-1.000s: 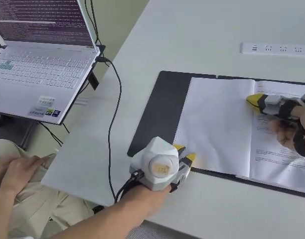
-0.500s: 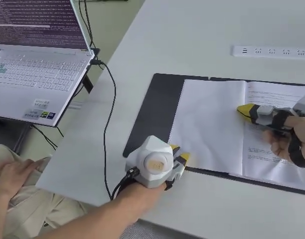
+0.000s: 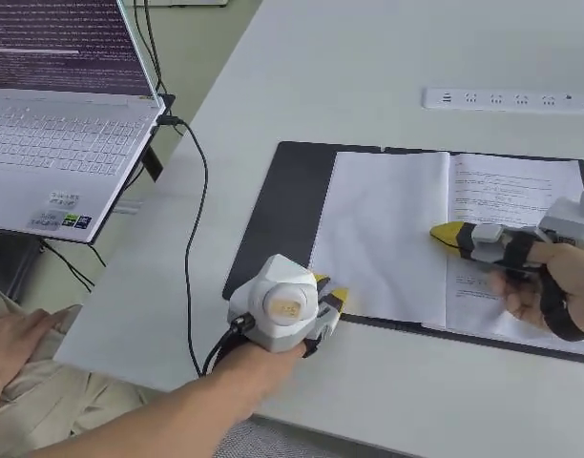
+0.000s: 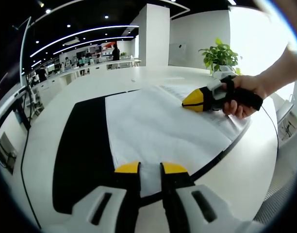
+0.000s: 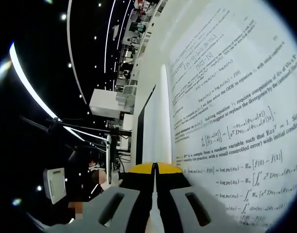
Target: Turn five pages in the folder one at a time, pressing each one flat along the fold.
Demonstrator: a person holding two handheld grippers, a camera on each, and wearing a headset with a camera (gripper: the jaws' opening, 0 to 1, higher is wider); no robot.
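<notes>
**Right gripper slides down the fold**

The folder [image 3: 282, 210] lies open on the white table [image 3: 368, 67]. Its black cover is at the left, a blank page [image 3: 383, 229] is turned over onto the cover, and a printed page [image 3: 516, 191] is at the right.

The right gripper [image 3: 443, 234] has its yellow jaws clenched together with nothing between them. It is low over the fold, and its own view looks straight up the crease with the print to one side. A second ago its tips were close to the top edge of the page; now they sit further down the fold, nearer the person.

The left gripper [image 3: 330, 291] stays at the near edge of the blank page. Its jaws stand a narrow gap apart and grip nothing.

The folder appears further left in the head view, but that is the camera's move. The laptop [image 3: 53, 143] and power strip [image 3: 507, 99] shift with it.
</notes>
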